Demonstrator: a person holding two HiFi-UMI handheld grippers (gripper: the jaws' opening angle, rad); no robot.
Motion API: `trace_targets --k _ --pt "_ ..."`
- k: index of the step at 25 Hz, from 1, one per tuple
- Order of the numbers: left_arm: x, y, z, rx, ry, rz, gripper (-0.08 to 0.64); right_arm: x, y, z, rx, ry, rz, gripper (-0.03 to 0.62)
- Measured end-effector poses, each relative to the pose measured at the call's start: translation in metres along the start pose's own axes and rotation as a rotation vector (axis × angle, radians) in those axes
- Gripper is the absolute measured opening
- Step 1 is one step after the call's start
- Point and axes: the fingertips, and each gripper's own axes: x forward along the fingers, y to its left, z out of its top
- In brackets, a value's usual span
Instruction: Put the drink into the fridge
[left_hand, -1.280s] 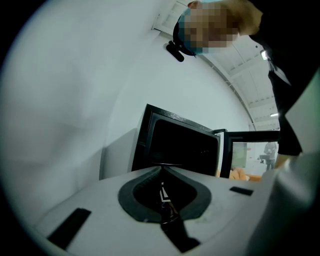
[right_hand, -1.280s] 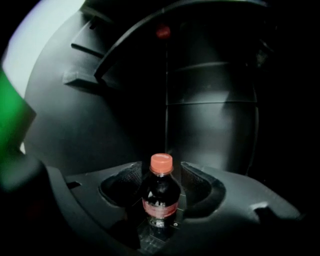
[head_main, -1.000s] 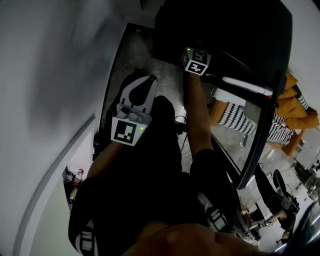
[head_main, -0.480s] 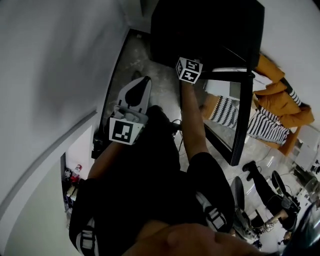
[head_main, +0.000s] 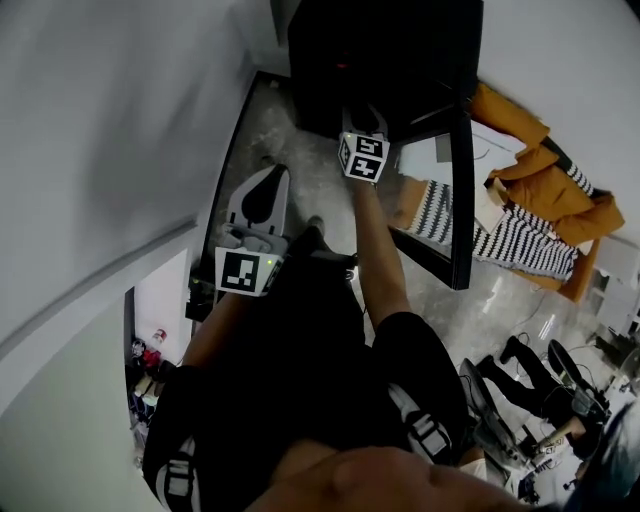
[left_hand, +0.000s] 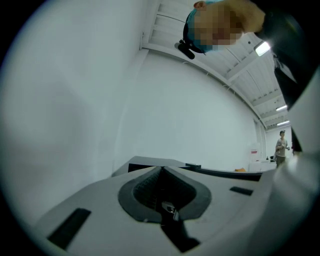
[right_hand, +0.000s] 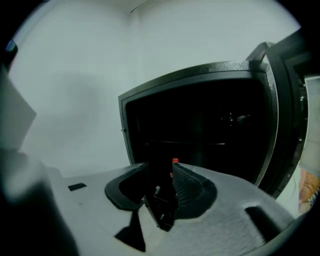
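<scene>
Overhead, fridge (head_main: 400, 50): a black cabinet at 12 o'clock in the head view, with its door (head_main: 462, 180) swung open toward 2 o'clock.
Right gripper (head_main: 366, 118): held out in front of the fridge opening, at the end of the person's outstretched arm.
Left gripper (head_main: 268, 180): at 9 o'clock from the right one, over the grey floor (head_main: 290, 120) and apart from the fridge.
Clothes: an orange garment (head_main: 545, 190) and striped fabric (head_main: 510, 240) lie at 3 o'clock, beyond the door.
Left gripper view, jaws: the pads of the left gripper (left_hand: 161, 170) are pressed together with nothing between them; a white wall (left_hand: 200, 115) is ahead.
Right gripper view, jaws: those of the right gripper (right_hand: 161, 167) have just been closing and stand partway apart, gripping nothing.
Fridge (right_hand: 200, 120): spans 12 to 3 o'clock and is dark inside, with the door (right_hand: 285, 100) at 3 o'clock.
Drink: not clearly made out. A small red spot (right_hand: 175, 161) shows past the jaw tips against the dark fridge inside, too small to tell whether it is the cap.
</scene>
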Motion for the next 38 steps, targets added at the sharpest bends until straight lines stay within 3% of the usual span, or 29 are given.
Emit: trace_targets --k 6,13,17,20,23,33,38 --pt "-0.024 -0.004 0.022 0.000 -0.036 0.039 0.012 -0.038 0.009 0.005 0.003 0.014 -0.013 0.062" --pt "-0.027 -0.001 0.022 -0.015 -0.018 -0.040 0.012 -0.074 0.029 0.013 0.063 0.026 -0.041 0.003" --pt "-0.034 0.013 0.004 -0.004 0.058 -0.123 0.012 -0.096 0.049 0.024 0.110 0.026 -0.062 0.002" --pt "-0.019 0.011 -0.020 -0.002 0.119 -0.186 0.012 -0.104 0.036 0.029 0.138 0.018 -0.093 0.002" --pt "0.008 0.004 -0.030 -0.030 0.089 -0.202 0.012 -0.108 0.019 0.024 0.156 0.024 -0.110 0.002" --pt "-0.042 0.021 0.013 -0.034 0.081 -0.255 0.012 -0.197 0.109 0.054 0.171 0.037 -0.104 0.002" --pt "-0.046 0.009 0.007 -0.040 0.082 -0.293 0.012 -0.236 0.113 0.063 0.172 0.018 -0.127 0.002"
